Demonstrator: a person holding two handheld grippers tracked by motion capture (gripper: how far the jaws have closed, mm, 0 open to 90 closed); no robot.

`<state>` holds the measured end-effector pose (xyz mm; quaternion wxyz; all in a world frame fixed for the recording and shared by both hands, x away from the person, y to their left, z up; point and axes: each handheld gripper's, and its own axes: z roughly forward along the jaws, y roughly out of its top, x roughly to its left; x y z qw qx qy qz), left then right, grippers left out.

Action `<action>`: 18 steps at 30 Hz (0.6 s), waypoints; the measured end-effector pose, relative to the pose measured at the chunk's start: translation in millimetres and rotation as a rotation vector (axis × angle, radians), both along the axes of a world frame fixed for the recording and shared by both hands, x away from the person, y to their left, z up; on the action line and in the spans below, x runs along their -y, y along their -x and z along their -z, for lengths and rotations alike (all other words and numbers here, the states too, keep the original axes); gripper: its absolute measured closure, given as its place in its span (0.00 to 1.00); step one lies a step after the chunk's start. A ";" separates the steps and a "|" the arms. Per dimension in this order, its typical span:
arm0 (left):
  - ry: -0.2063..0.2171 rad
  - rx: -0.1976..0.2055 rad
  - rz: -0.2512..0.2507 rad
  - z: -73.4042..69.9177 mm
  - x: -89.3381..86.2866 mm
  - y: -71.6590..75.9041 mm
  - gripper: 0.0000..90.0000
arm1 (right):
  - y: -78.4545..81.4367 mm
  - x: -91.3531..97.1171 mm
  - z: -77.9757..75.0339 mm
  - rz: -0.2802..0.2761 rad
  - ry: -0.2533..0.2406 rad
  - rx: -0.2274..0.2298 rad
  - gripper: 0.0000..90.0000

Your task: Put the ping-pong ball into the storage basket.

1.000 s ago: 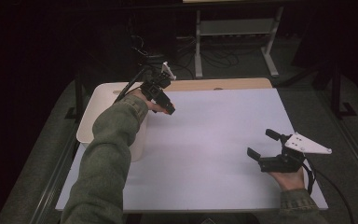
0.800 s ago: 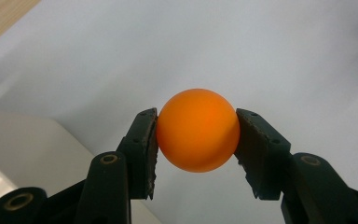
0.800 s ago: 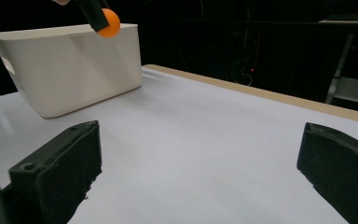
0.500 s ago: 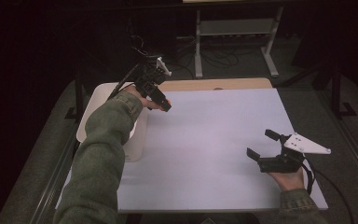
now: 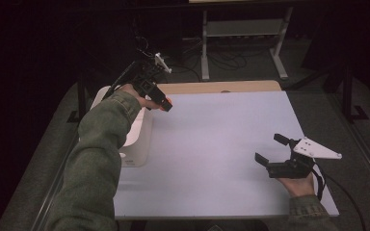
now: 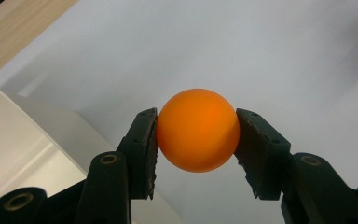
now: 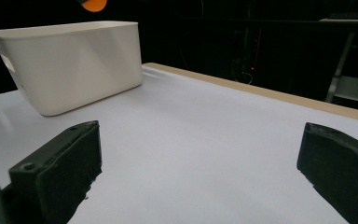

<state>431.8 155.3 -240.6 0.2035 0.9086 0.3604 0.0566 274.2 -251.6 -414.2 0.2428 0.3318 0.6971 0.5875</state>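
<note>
White bin [image 5: 139, 139] at left edge, table [image 5: 221, 144] otherwise open

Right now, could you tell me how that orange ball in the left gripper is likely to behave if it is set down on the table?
The orange ball is smooth and perfectly round, so it would probably roll on the flat white table. It looks like a hollow ping-pong ball, likely very light. The left gripper holds it only at two small contact spots, so it might slip out.
</note>
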 end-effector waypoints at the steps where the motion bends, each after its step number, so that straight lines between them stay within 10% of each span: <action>1: 0.000 0.003 -0.001 -1.2 -1.2 0.5 0.57 | 0.0 0.0 0.0 -0.001 0.001 0.000 0.00; 18: -0.005 0.002 -0.031 -18.6 -29.1 11.1 0.57 | 0.1 -0.1 0.1 0.003 0.005 -0.004 0.00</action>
